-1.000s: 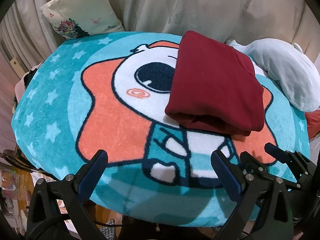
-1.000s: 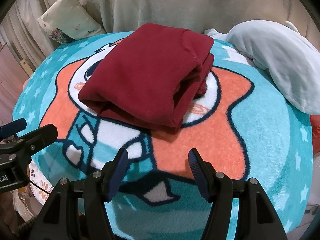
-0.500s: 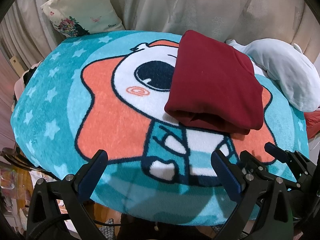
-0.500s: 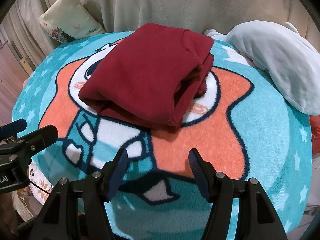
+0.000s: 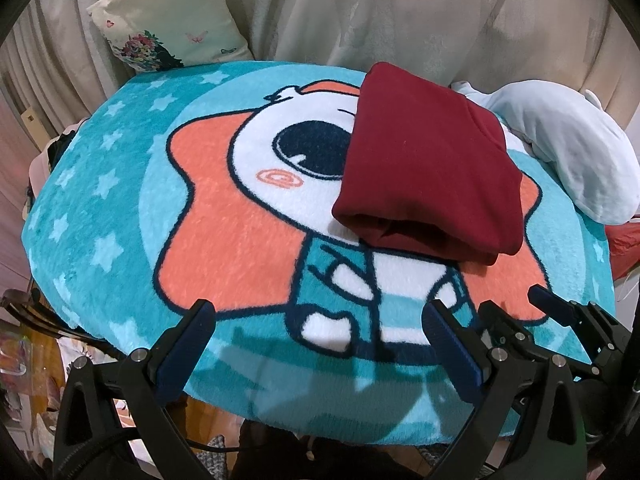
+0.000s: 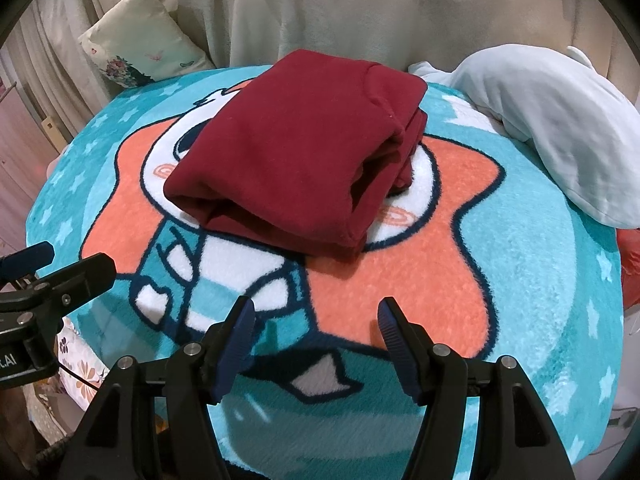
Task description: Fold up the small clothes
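A dark red garment [image 5: 430, 164] lies folded into a thick rectangle on the teal cartoon blanket [image 5: 120, 200]; it also shows in the right wrist view [image 6: 296, 148]. My left gripper [image 5: 320, 316] is open and empty, hovering over the blanket's near edge, short of the garment. My right gripper [image 6: 316, 316] is open and empty, also near the front edge, below the garment. The right gripper shows at the lower right of the left wrist view [image 5: 516, 312]. The left gripper shows at the left edge of the right wrist view [image 6: 56, 264].
A pale blue-white garment [image 5: 568, 148] lies bunched at the blanket's right back [image 6: 552, 120]. A floral cushion [image 5: 168, 28] leans at the back left against cream drapes [image 6: 320, 4]. Something red [image 5: 624, 248] sits at the right edge. The blanket's front edge drops to the floor.
Both grippers have drifted slightly back and down; the garment sits a little higher in both views. The garment has not moved and both grippers stay open.
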